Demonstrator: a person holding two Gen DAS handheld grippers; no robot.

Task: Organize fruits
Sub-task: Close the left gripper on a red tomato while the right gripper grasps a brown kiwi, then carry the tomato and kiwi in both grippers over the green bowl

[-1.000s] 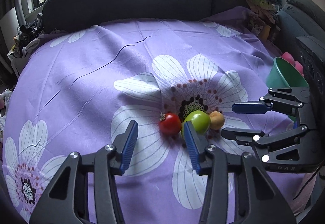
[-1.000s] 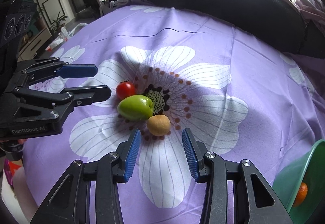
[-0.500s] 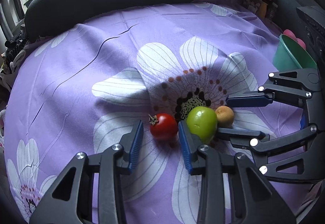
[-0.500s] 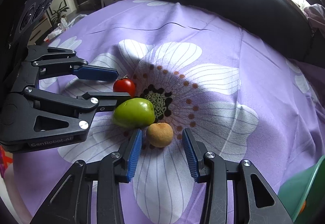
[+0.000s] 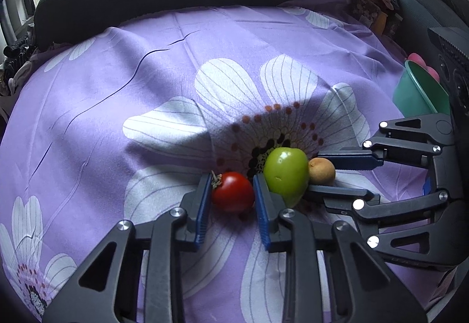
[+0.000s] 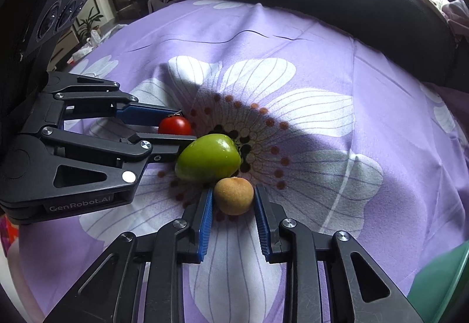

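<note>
Pinching one fruit per claw so both can go at once: left claw clamps the tomato, right claw clamps the tan fruit, green one sits free between them.

Green bowl cut off (frame edge); contents mostly hidden.

Two close, downward wrist views from opposite sides, sharing the fruits

A purple flowered sheet carries a red tomato, green fruit, tan fruit.
</note>
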